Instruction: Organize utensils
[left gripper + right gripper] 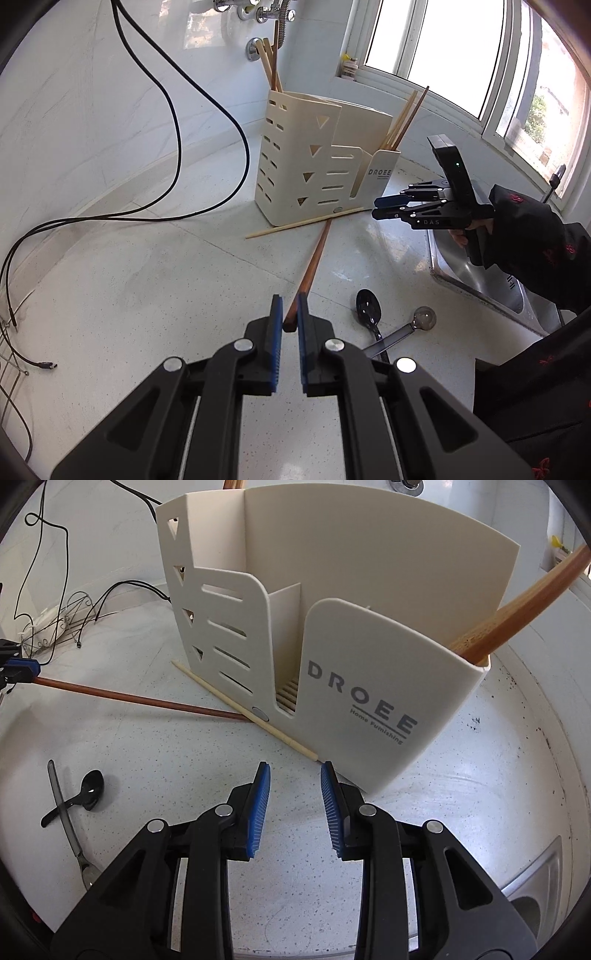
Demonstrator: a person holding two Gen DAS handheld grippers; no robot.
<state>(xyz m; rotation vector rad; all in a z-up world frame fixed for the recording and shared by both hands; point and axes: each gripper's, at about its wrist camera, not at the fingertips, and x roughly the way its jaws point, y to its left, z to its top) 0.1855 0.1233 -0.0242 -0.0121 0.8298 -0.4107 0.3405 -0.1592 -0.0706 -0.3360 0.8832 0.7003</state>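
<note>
Your left gripper (289, 314) fingers clamp the dark chopstick's (312, 266) thick end for lifting; right gripper (295, 771) fingers gape empty beside the pale chopstick (258, 722) against the cream utensil holder (369, 701).

Left tool (290, 314) angled down, pads clamped together, right tool (295, 775) angled down, pads parted

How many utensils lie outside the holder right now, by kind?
Chopsticks: 2 (brown chopstick in the left gripper, pale chopstick along the base of the holder)
Spoons: 2 (black spoon, silver spoon)
Total: 4
</note>
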